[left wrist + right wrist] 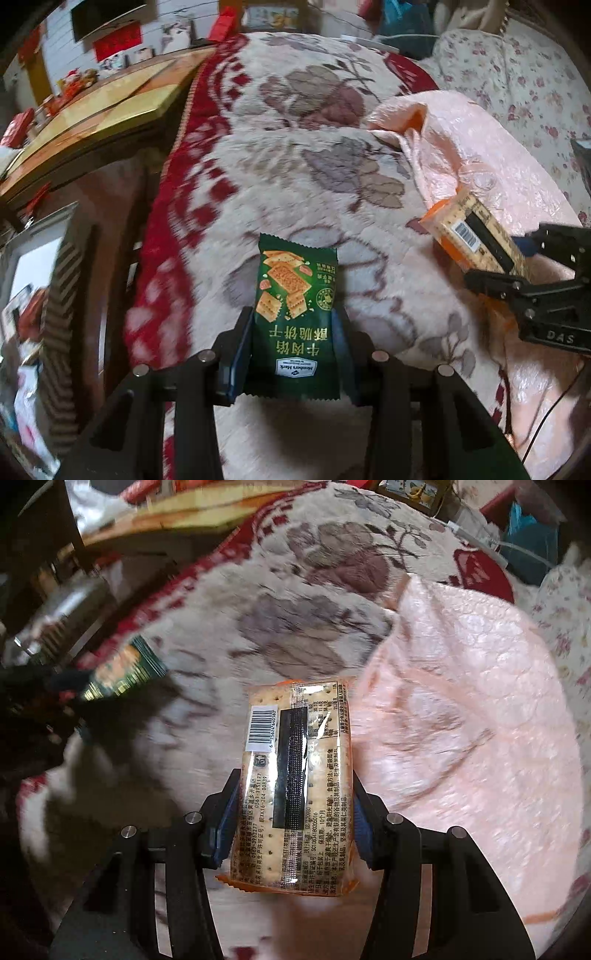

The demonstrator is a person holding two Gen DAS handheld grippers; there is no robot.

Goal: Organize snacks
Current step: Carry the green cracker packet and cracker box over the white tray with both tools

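Left gripper (295, 332): clamped on the green pack (295, 314).
Right gripper (293, 812): clamped on the cracker pack (295, 786).
Advice: carry both gently; crackers crush.

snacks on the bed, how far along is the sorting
Done: nothing looks put away yet; no container shows. In hand: the left gripper is shut on the green cracker packet, and the right gripper is shut on the orange cracker pack, both above the floral blanket. Left: setting both packs down somewhere.
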